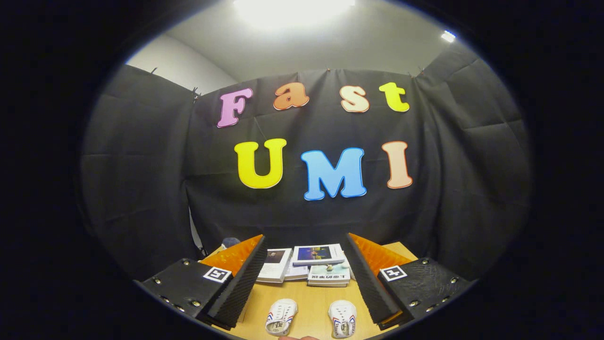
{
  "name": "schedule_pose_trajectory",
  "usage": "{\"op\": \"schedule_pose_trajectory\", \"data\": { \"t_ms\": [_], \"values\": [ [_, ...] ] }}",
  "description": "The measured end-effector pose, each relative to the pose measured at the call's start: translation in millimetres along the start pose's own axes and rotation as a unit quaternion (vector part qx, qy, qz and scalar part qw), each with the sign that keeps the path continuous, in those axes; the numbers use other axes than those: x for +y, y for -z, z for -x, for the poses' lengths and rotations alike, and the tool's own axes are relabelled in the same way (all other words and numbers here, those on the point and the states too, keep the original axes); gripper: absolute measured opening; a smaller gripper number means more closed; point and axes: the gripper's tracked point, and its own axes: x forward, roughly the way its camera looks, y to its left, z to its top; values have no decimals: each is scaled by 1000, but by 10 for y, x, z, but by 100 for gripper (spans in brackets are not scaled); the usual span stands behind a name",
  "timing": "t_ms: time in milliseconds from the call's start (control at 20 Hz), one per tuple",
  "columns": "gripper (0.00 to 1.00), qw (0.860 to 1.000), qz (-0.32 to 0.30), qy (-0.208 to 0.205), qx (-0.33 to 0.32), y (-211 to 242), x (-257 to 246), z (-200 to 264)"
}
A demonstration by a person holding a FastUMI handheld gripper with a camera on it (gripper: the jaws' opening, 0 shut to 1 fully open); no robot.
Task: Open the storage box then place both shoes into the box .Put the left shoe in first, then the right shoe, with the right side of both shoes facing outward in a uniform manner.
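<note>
Two small white shoes with red and blue side stripes stand side by side on the wooden table [311,297], toes pointing toward the back wall. One shoe [280,316] is on the left, the other shoe [342,318] on the right. My gripper [304,243] hovers above the table, open wide, nothing between its fingers. Both shoes lie below and between the two fingers [247,271].
Several books and booklets [318,255] lie in a loose stack on the table beyond the shoes, near the black cloth wall. A small dark object [230,242] sits by the left finger's tip.
</note>
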Motion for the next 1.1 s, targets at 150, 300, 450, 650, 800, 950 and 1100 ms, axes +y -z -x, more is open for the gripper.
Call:
{"op": "schedule_pose_trajectory", "data": {
  "t_ms": [150, 300, 450, 650, 800, 950, 1100],
  "values": [
    [99, 999, -19, -18, 21, 153, 96, -148],
    [99, 996, -39, -55, 51, 390, 250, -313],
    [99, 989, -64, -97, 87, 640, 418, -468],
    [99, 972, -105, -152, 145, 1015, 643, -650],
    [99, 958, -121, -186, 183, 1259, 806, -783],
    [99, 941, -127, -220, 222, 1544, 975, -846],
    [99, 915, -147, -256, 275, 1894, 1196, -877]
  ]
}}
